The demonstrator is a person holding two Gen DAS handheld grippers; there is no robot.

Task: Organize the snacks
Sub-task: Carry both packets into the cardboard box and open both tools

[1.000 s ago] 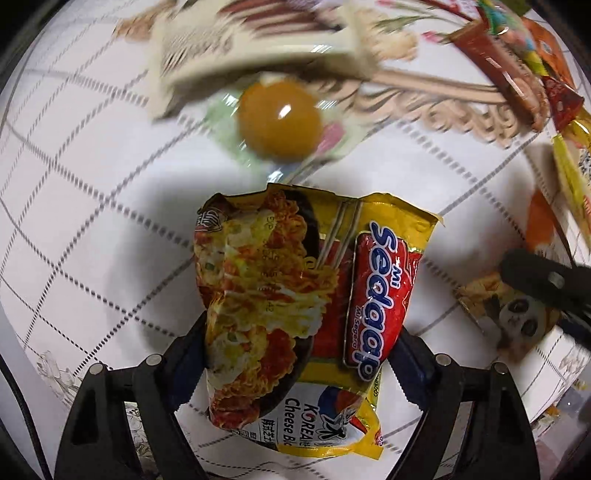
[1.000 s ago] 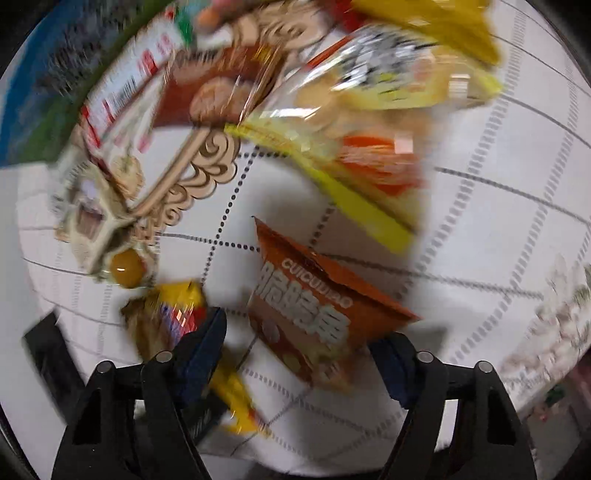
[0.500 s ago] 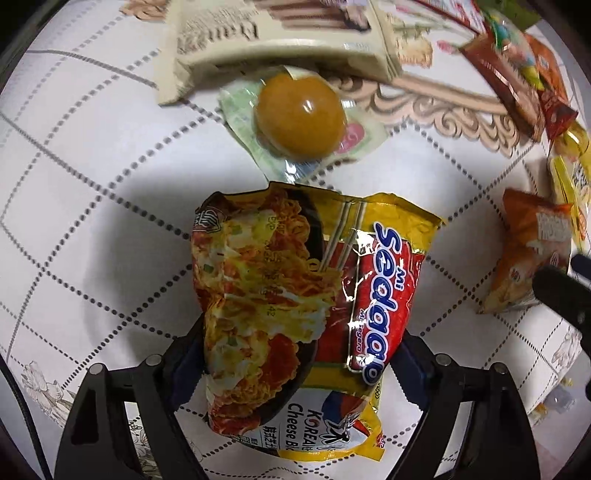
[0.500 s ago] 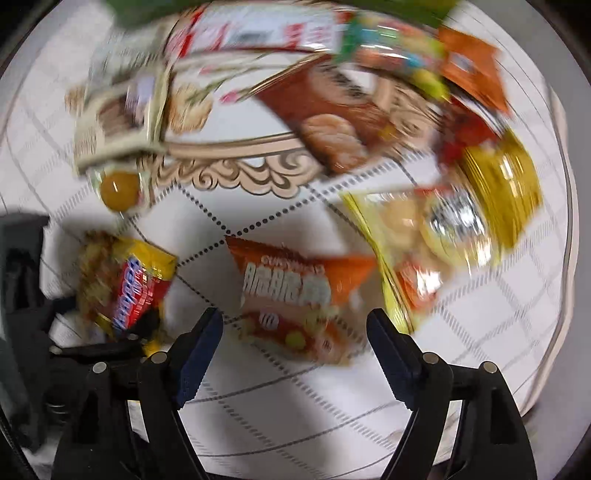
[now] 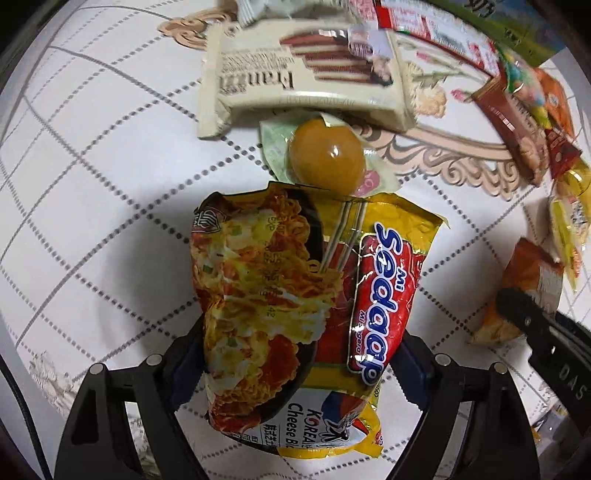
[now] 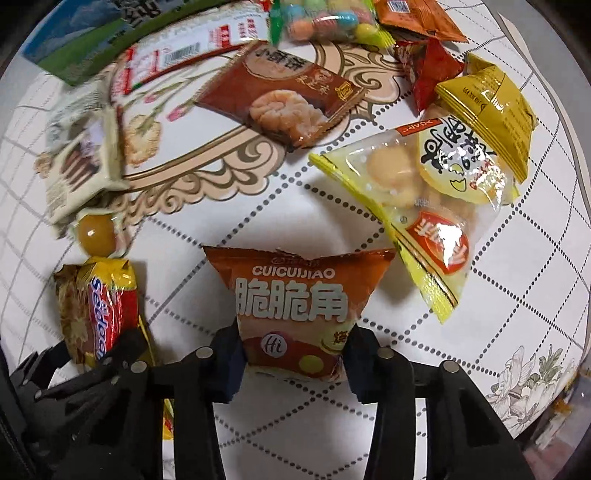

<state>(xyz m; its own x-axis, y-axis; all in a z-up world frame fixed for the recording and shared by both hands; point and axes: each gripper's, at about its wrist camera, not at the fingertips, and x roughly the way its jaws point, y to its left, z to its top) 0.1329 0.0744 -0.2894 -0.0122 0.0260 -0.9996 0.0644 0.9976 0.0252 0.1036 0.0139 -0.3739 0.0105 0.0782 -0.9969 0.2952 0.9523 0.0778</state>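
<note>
My left gripper [image 5: 295, 354] has its two black fingers pressed against the sides of a noodle packet [image 5: 295, 295], pinching it near its lower end. The packet is glossy, crinkled foil, yellow and red, with a printed bowl of noodles and a red label panel. Its far end lies against a round, amber, smooth snack in a clear wrapper [image 5: 325, 157], which rests on the tablecloth [image 5: 92, 184]. Just beyond that sits a cream rectangular wafer pack [image 5: 303, 85], matte, with brown layered wafers printed on it.

My right gripper [image 6: 293, 354] pinches an orange snack bag [image 6: 299, 306] at its lower corners. The bag is puffed, pillow-shaped, with crimped top seam and white block lettering. The bag sits on the cloth, near the middle of my right view.

To the right of it lies a clear bag with yellow edges [image 6: 428, 206] holding round pale biscuits. A folded gold foil pouch [image 6: 487, 107] overlaps its far end. Further out are a brown flat biscuit packet [image 6: 284, 99], a clear bag of coloured candy balls [image 6: 328, 22] and a small red sachet [image 6: 428, 70].

The tablecloth is white, smooth, printed with a dotted grey diamond grid and a beige scrollwork border.
</note>
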